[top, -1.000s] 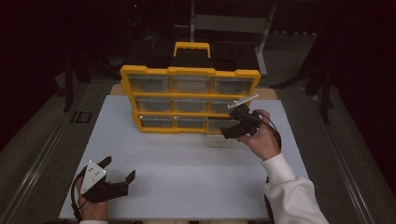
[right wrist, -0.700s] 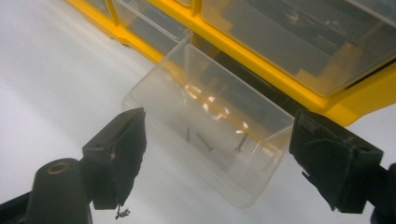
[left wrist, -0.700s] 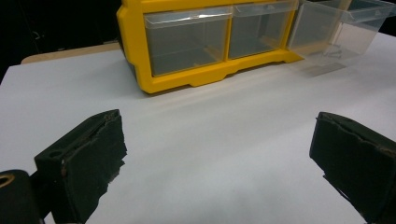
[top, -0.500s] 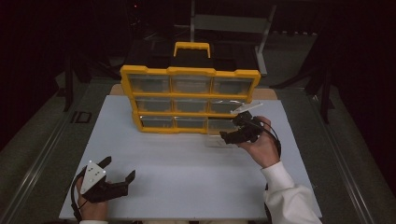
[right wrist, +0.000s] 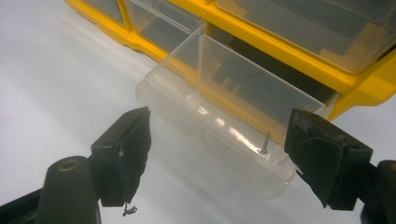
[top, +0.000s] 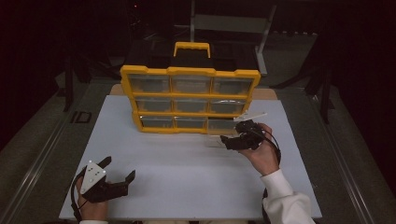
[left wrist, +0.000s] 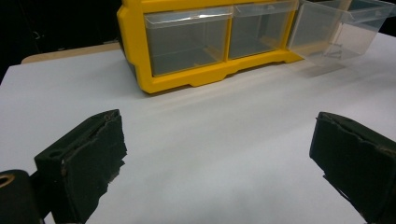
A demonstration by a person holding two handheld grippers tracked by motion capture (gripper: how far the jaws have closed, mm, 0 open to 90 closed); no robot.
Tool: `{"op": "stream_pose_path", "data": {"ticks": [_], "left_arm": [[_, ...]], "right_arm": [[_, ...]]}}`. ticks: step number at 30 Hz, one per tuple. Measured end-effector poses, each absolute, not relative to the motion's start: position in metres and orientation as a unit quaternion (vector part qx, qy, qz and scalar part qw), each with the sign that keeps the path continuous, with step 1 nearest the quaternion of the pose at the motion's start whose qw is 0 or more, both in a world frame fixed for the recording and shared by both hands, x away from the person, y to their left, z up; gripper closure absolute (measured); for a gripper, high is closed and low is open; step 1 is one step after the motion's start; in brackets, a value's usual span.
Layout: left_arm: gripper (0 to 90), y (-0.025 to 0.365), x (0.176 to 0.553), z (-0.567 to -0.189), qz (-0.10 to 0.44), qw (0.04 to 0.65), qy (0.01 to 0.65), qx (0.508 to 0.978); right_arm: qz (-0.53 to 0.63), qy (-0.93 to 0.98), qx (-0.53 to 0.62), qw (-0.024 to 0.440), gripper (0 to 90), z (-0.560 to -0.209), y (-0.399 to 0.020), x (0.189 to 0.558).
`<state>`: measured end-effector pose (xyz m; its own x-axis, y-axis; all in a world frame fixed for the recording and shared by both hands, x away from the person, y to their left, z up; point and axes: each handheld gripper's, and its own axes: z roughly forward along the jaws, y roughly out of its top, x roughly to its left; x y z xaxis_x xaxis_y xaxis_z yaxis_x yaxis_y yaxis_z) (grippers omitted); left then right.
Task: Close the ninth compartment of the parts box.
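White table (top: 187,154) carries yellow organizer (top: 189,100), standing upright, drawer fronts toward us for easy reach. Bottom-right clear drawer (right wrist: 224,126) pulled partway out, front end sagging onto table, so we can get at contents. Our right gripper (top: 229,141) hovers just in front of drawer, jaws spread either side, closing slightly, nothing pinched yet; likely lining up on drawer front. Our left gripper (top: 119,170) rests near table's front edge, jaws wide, empty, kept clear. Small screw (right wrist: 265,143) lies inside drawer near front wall.
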<state>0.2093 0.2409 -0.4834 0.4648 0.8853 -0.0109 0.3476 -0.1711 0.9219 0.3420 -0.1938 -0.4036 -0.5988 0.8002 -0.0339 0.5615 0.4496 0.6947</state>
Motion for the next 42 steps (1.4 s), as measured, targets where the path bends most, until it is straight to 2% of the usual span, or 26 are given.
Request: {"op": "stream_pose_path", "data": {"ticks": [18, 24, 33, 37, 41, 42], "left_arm": [[3.5, 0.241, 0.209, -0.483, 0.282, 0.476, 0.434, 0.711], [3.5, 0.241, 0.209, -0.483, 0.283, 0.477, 0.434, 0.71], [3.5, 0.241, 0.209, -0.483, 0.283, 0.477, 0.434, 0.71], [3.5, 0.241, 0.209, -0.483, 0.283, 0.476, 0.434, 0.711], [3.5, 0.241, 0.209, -0.483, 0.283, 0.477, 0.434, 0.71], [3.5, 0.241, 0.209, -0.483, 0.283, 0.476, 0.434, 0.71]], "right_arm": [[0.353, 0.824, 0.39, 0.208, 24.3, -0.413, -0.192, 0.32], [0.365, 0.818, 0.393, 0.21, 27.8, -0.418, -0.194, 0.313], [0.392, 0.808, 0.385, 0.214, 40.8, -0.426, -0.199, 0.306], [0.399, 0.805, 0.382, 0.217, 50.4, -0.432, -0.199, 0.301], [0.397, 0.804, 0.384, 0.22, 54.7, -0.437, -0.198, 0.299], [0.395, 0.806, 0.383, 0.22, 60.2, -0.44, -0.198, 0.299]]}}
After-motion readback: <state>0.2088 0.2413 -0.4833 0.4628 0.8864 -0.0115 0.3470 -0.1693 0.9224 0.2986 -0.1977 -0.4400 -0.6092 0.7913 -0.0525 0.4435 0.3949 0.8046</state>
